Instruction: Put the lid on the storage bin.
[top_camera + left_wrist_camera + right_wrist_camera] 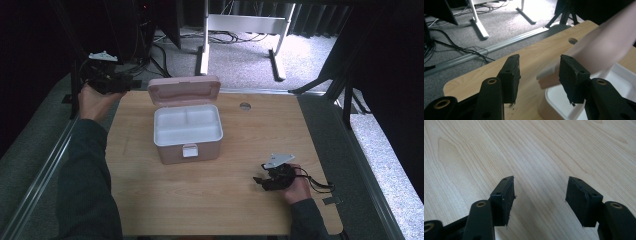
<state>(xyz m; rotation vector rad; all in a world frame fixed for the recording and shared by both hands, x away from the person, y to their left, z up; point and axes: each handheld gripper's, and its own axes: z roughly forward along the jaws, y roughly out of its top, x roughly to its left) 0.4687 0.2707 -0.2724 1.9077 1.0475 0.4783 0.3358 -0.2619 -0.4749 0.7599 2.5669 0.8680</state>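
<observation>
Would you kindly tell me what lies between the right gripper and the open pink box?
Only bare wooden table lies between the right gripper and the pink box, as the high view shows.

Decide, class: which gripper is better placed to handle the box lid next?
Left. The left gripper hangs open beside the raised lid of the box; the right gripper rests open on the table, well away.

Box at the table's middle, a gripper on either side

The lidded box [187, 132] stands open on the table [225, 190], lid [184, 89] raised behind it. The left gripper [131, 83] is off the table's far-left corner; the right gripper [258, 181] rests near-right
</observation>
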